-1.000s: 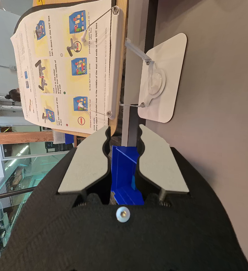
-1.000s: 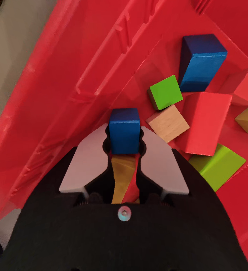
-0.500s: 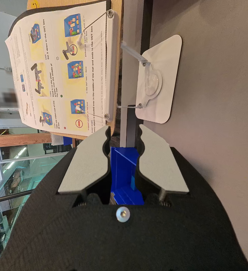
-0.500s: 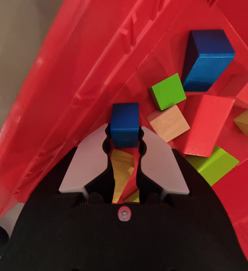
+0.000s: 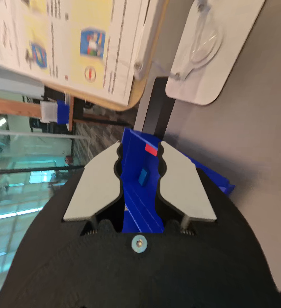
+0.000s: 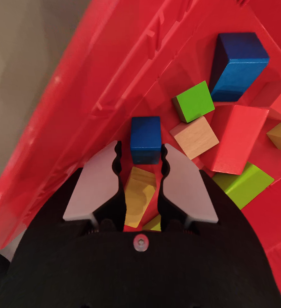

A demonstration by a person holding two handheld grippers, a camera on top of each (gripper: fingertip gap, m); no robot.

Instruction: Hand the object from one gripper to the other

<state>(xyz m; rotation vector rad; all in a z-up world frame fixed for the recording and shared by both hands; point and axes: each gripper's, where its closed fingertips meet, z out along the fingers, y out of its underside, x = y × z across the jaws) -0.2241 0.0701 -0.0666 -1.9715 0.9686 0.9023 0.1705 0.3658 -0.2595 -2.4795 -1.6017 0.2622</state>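
Your right claw is standing open inside the red bin, its two pads flanking the near end of a small blue block without gripping it: a strip of red is showing between the left pad and the block, while the right pad is sitting just beside or barely touching its edge. That block, the task's thing by my reading, is resting on the bin floor close to the foot of the left wall, which is likely why you are coming at it lengthwise, so that neither finger has to squeeze in against the wall. A yellow block is lying under the claw nearer the camera, and a plain wooden cube, a green cube, a long red block, a larger blue block and a green slab are crowding the right side. Your left claw is also parted and holding nothing; what you are seeing between its fingers is the blue bin farther off, sitting at the grey bench edge. An instruction sheet on a board and a white plate are lying beyond it, blurred. The left claw seems to be waiting clear, ready to receive.
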